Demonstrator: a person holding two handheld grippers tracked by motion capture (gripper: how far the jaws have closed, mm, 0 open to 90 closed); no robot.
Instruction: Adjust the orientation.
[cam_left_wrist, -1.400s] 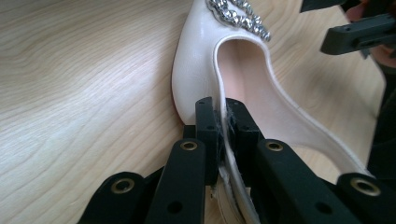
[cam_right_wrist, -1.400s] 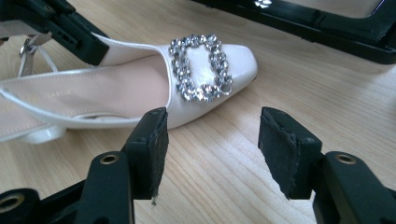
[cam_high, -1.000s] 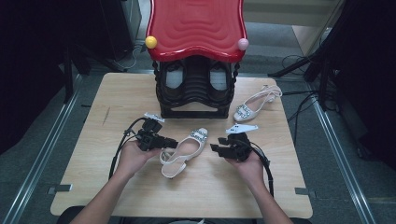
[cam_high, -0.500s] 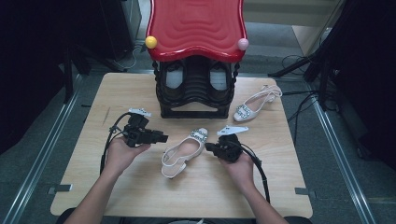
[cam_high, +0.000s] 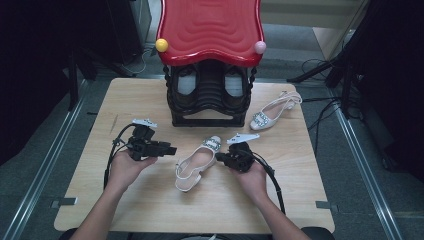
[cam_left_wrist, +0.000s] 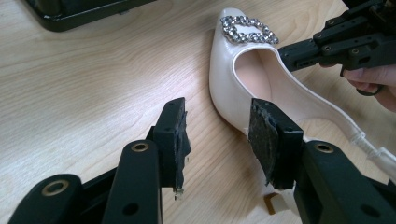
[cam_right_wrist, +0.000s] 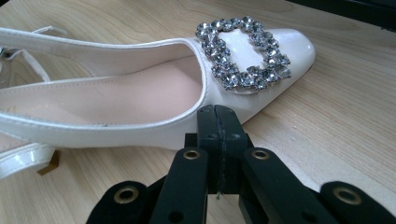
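Left gripper (cam_high: 167, 149): fingers (cam_left_wrist: 173, 135) have just been opening and now stand parted with only bare wooden surface (cam_high: 150, 205) between them; it has backed off to the left of the white glossy slingback shoe with the rhinestone buckle (cam_high: 197, 162), which it gripped a second ago.

Right gripper (cam_high: 222, 158): fingers clenched tight together, nothing between them, tips at the shoe's right side wall just behind the buckle; contact itself cannot be told.

Shoe lies on the surface in front of the black shoe rack with the red wavy top (cam_high: 210, 65), toe toward the rack. Its mate, a second white buckled shoe (cam_high: 272, 111), sits right of the rack.

Judgement: handover to the right side; the clenched tips look set to nudge, not grasp.
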